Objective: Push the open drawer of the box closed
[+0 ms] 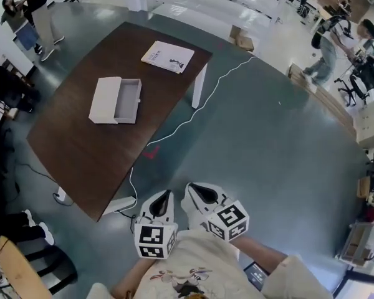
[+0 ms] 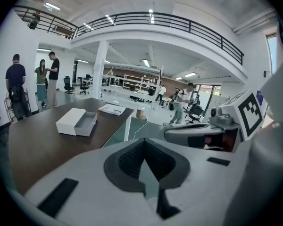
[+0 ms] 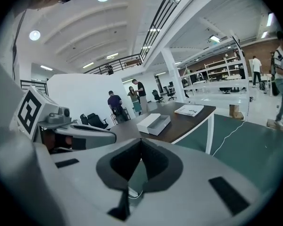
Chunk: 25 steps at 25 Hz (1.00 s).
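Observation:
A white box lies on the dark brown table, with its grey drawer pulled out toward the right. The box also shows in the left gripper view and the box in the right gripper view, far ahead in both. Both grippers hang over the floor close to the person's body, well short of the table. The left gripper is shut with nothing in it, and so is the right gripper. Each camera shows its own jaws meeting: left gripper, right gripper.
A white booklet lies at the table's far corner. A white cable runs across the green floor beside the table's white legs. People stand at the far left and far right. Cardboard boxes sit beyond the table.

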Available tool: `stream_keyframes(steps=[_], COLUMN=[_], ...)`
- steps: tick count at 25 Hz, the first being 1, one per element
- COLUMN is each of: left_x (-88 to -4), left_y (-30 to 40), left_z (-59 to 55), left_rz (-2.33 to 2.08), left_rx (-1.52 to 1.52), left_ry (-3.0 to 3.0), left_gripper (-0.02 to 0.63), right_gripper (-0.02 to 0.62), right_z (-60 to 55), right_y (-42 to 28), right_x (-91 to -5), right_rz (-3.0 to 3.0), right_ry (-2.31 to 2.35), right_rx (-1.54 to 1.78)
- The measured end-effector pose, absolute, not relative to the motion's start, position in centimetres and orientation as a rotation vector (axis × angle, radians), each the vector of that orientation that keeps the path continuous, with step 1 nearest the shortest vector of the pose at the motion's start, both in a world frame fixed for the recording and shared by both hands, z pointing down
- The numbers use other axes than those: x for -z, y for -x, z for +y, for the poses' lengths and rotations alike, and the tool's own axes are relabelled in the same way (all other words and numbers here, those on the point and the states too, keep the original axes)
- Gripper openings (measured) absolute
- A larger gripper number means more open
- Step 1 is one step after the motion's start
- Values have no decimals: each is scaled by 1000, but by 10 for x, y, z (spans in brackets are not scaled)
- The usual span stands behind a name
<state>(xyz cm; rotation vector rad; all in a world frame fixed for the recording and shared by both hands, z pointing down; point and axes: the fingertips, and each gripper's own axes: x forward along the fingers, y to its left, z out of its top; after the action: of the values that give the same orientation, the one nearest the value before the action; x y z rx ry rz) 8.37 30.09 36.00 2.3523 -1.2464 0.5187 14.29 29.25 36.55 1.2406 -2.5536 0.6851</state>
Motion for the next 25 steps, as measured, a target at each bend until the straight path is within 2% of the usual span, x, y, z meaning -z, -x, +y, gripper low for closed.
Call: stream_keyframes(steps=[11, 25], left_x=[-370, -400], left_y=[-85, -36], left_z=[187, 57], left_rz=[-1376, -1344], left_rx=[-576, -549], left_ry=[-2223, -2152], left_gripper=[6, 6], right_gripper=[6, 6], right_z=[171, 49], right_y=[-156, -101], right_x=[-376, -411], right_rz=[-2580, -2531], right_ry=[-1092, -1010], right_rx=[-726, -676])
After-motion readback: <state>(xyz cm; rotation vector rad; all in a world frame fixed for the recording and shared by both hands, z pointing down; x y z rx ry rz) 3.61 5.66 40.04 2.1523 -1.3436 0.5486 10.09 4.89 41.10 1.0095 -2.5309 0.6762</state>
